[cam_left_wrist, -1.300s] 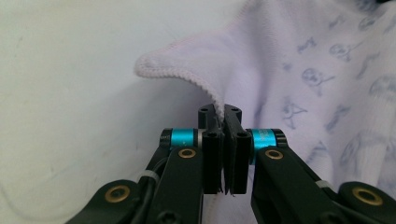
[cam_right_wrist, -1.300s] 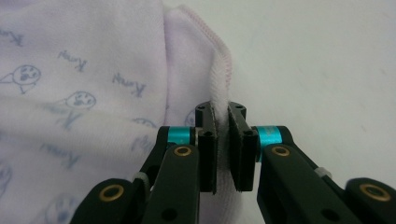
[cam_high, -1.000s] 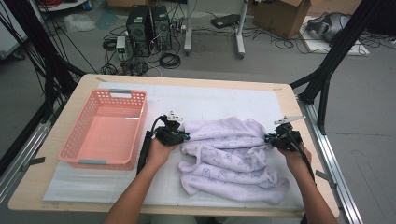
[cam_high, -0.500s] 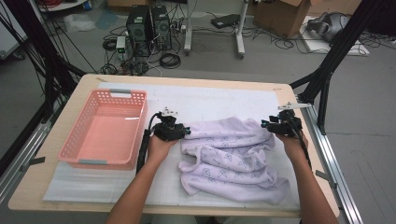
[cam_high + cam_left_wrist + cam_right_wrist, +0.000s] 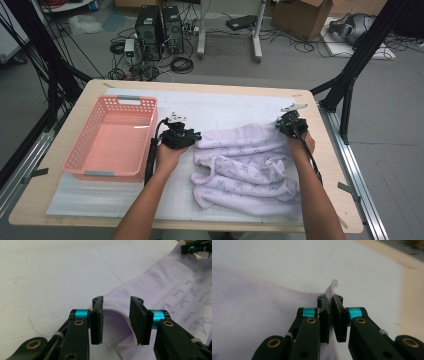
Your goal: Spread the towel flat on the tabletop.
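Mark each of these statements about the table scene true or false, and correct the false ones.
1. The right gripper is closed on an edge of the lilac towel. True.
2. The left gripper is clamped tight on the towel. False: its jaws stand apart, with a fold of the hem between them and not pressed.
3. The pink basket holds a folded towel. False: it is empty.
4. The basket sits on the left gripper's side of the table. True.
5. The towel lies flat and smooth. False: it is rumpled in folds.
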`<state>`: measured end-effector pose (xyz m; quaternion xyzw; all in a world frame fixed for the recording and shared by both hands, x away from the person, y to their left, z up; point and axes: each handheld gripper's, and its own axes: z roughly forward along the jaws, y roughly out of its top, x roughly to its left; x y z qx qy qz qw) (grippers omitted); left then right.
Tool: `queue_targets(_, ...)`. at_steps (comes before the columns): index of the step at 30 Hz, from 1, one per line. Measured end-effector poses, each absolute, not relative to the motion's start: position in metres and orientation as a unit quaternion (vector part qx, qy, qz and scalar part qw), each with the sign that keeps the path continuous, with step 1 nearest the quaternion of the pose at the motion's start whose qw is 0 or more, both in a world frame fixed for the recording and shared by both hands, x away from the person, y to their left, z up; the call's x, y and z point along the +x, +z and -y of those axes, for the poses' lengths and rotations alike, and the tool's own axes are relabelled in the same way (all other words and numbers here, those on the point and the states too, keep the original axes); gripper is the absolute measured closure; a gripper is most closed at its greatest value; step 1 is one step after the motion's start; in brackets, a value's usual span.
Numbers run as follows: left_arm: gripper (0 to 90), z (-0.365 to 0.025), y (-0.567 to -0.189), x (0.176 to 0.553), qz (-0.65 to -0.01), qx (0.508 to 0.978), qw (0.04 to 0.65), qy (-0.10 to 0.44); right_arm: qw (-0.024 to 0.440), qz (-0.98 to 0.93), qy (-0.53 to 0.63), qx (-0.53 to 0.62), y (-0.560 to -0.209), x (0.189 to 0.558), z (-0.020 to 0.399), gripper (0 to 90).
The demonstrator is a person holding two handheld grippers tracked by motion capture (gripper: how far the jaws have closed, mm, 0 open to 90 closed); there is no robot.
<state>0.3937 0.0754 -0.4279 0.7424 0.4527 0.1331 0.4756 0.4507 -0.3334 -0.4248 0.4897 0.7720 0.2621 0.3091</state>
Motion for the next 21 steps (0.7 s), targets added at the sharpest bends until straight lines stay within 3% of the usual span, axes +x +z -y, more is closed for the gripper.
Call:
queue_targets(6, 64.9, -0.062, -0.424, 0.397, -0.448, 0.752, 0.463, 0.142, 0.313, -0.727, 0.288, 0.538, -0.417, 0.439, 0.357, 63.5)
queue_targets(10, 64.8, -0.061, -0.435, 0.404, -0.469, 0.753, 0.442, 0.132, 0.291, -0.728, 0.327, 0.528, -0.410, 0.430, 0.362, 62.1)
queue_targets(15, 54.5, -0.049, -0.444, 0.411, -0.473, 0.760, 0.429, 0.120, 0.274, -0.738, 0.345, 0.511, -0.408, 0.422, 0.360, 61.6)
queue_targets(17, 54.4, -0.042, -0.448, 0.413, -0.469, 0.765, 0.423, 0.122, 0.266, -0.744, 0.347, 0.505, -0.410, 0.421, 0.357, 60.4)
queue_targets(18, 56.7, -0.040, -0.448, 0.413, -0.467, 0.765, 0.424, 0.132, 0.262, -0.748, 0.347, 0.502, -0.410, 0.420, 0.356, 60.2)
queue_targets(21, 84.2, -0.042, -0.450, 0.416, -0.467, 0.763, 0.421, 0.154, 0.252, -0.754, 0.352, 0.494, -0.411, 0.419, 0.353, 58.0)
